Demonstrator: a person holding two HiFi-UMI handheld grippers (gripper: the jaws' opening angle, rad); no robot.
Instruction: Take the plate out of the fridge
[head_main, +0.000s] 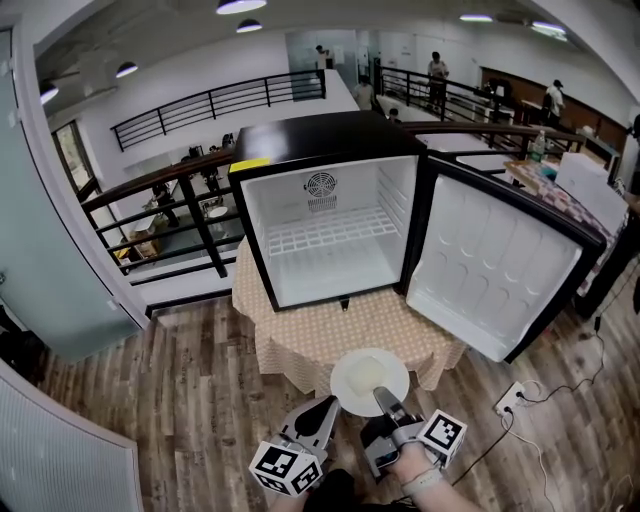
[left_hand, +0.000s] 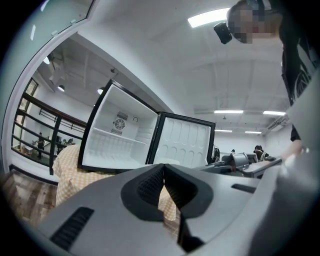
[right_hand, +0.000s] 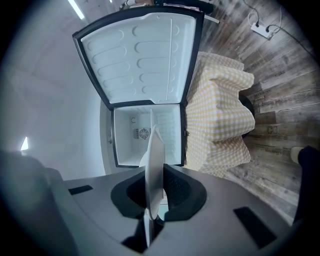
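The white plate (head_main: 369, 381) hangs in the air in front of the table, outside the small black fridge (head_main: 330, 225). My right gripper (head_main: 386, 401) is shut on the plate's near rim. In the right gripper view the plate (right_hand: 154, 165) stands edge-on between the pads, with the fridge (right_hand: 145, 135) behind it. My left gripper (head_main: 326, 409) sits just left of the plate, shut with nothing in it. In the left gripper view its jaws (left_hand: 163, 172) meet, pointing level at the fridge (left_hand: 117, 137), whose white inside with its wire shelf holds nothing.
The fridge door (head_main: 490, 265) stands wide open to the right. The fridge sits on a table under a checked cloth (head_main: 330, 335). A power strip (head_main: 511, 397) and cable lie on the wood floor at right. A dark railing (head_main: 160, 185) runs behind.
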